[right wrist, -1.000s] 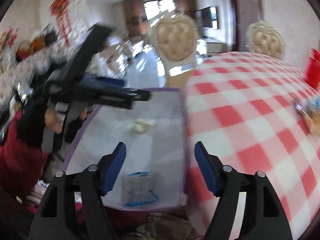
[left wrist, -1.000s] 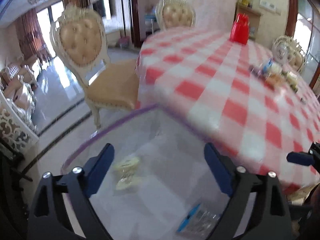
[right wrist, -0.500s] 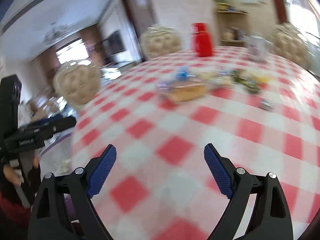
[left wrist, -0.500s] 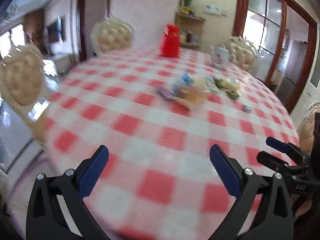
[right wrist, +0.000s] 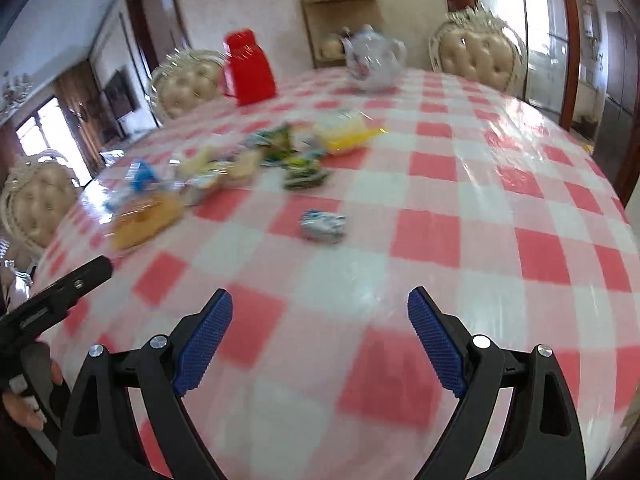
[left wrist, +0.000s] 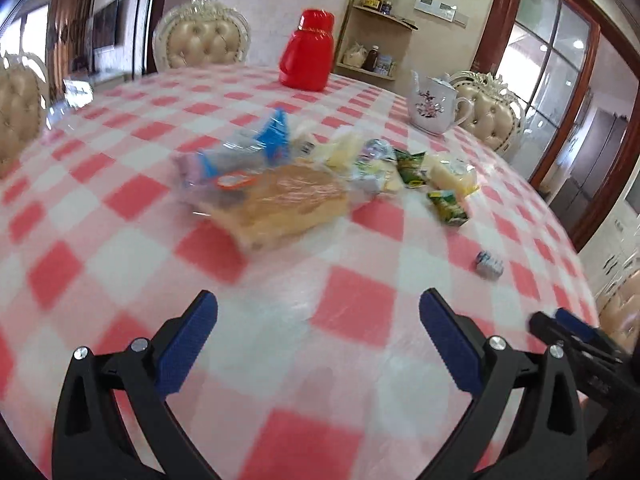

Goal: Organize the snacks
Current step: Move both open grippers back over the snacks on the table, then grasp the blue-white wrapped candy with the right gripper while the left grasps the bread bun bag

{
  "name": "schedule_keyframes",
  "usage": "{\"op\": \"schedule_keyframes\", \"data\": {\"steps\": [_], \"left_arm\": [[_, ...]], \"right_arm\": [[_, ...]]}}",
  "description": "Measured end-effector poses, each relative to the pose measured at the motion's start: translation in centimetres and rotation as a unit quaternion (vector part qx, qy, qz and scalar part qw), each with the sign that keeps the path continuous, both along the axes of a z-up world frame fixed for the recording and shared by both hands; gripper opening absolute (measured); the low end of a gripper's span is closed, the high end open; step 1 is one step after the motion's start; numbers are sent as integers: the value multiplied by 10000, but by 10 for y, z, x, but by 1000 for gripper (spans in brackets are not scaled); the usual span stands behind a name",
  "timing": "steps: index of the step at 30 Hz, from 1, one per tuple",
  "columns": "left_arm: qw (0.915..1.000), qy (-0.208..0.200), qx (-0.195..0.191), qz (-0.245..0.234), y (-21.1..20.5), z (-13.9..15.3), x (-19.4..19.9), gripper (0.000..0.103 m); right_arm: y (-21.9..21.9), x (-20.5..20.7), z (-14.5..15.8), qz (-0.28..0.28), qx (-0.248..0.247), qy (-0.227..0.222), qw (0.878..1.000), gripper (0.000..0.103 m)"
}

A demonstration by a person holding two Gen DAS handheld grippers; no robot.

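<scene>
Snacks heaped mid-table; left gripper, right gripper agape, empty.

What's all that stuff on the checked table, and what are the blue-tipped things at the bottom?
Tablecloth: one, red and white check, covers table.
Bread pack: one, tan, clear wrap, mid-table.
Blue-white bag: one, behind the bread.
Green packets: about three, right of the bread.
Small blue-white sweet: one, alone, nearest the grippers.
Red flask: one, far edge.
Teapot: one, white, floral, far right.
Chairs: several, cream, around the table.
Left gripper: open, empty.
Right gripper: open, empty.
</scene>
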State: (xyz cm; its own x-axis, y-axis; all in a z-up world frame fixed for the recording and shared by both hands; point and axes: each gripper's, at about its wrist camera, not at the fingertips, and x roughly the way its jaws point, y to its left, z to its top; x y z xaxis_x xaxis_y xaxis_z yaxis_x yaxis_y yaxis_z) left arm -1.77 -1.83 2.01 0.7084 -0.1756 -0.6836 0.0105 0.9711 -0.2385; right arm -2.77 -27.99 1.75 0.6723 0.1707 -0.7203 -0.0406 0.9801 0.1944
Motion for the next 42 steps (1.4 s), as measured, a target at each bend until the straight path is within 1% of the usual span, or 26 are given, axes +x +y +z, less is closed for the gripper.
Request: {"op": "schedule_keyframes", "data": {"steps": [1,3,5,6,7,10,12,15,16,17,19,21,24,27,28,30,32,34,35,36,37,38,39,40,41,42], "left_arm": [[9998,13,-212,-46,-2,0,7,101],[9987,-109,-489,-46,-2,1,11,101],[9986,-93,-522,-72,-1,-1,15,101],[9978,-9,-647,-145,2,-4,18,101],[9970,13,-764,-160,5,-5,17,101],[9949,46,-1010,-55,13,-7,18,101],[9943,110,-1057,-116,13,-9,20,101],[9938,123,-1092,-185,12,-9,21,101],[9936,126,-1103,-198,12,-9,21,101],[9935,130,-1111,-201,12,-9,21,101],[9934,141,-1120,-204,13,-10,20,101],[9937,131,-1099,-187,13,-10,19,101],[9948,112,-995,-171,12,-9,18,101],[9974,-61,-711,-142,11,-3,12,101],[9983,-124,-557,-106,12,-1,10,101],[9993,-249,-239,138,18,5,9,101],[9990,-287,-71,326,27,9,14,101],[9989,-249,264,293,30,14,26,101],[9982,-201,546,165,29,16,36,101],[9960,-125,877,-78,24,18,47,101],[9935,-112,1100,-255,21,19,53,101],[9873,-91,1485,-558,12,19,64,101],[9818,-79,1737,-768,6,19,71,101],[9759,-84,1958,-964,0,18,78,101],[9677,-33,2232,-1168,-7,13,88,101],[9638,60,2337,-1284,-9,10,95,101]], "right_arm": [[-3,11,-2,12,23,62,10000,84],[1,27,-1,140,-145,78,9998,82],[12,41,-3,457,-451,113,9979,78],[17,47,-3,622,-600,129,9962,78],[23,54,-5,803,-806,137,9934,75],[32,73,-12,1157,-1224,217,9855,67],[34,83,-17,1356,-1257,311,9823,64],[31,85,-19,1711,-1042,350,9791,51],[31,84,-18,1786,-994,324,9783,43],[30,80,-17,1824,-995,294,9777,31],[28,70,-15,1810,-1011,353,9776,31],[27,56,-12,1810,-949,265,9785,31],[28,41,-3,1608,-821,115,9835,31],[29,36,7,1304,-631,-66,9894,31],[26,37,12,1107,-363,-160,9931,31],[22,39,17,819,-49,-288,9962,31],[19,40,18,645,124,-341,9973,31],[16,37,18,584,378,-438,9966,31],[14,36,16,558,420,-461,9965,31],[13,35,14,529,438,-447,9966,31],[11,35,10,493,488,-403,9968,31],[8,36,7,456,530,-342,9970,31],[6,36,6,425,586,-299,9969,31],[2,36,6,363,658,-319,9967,31],[0,35,6,339,682,-347,9965,31],[-1,35,6,332,696,-365,9964,31]]}}
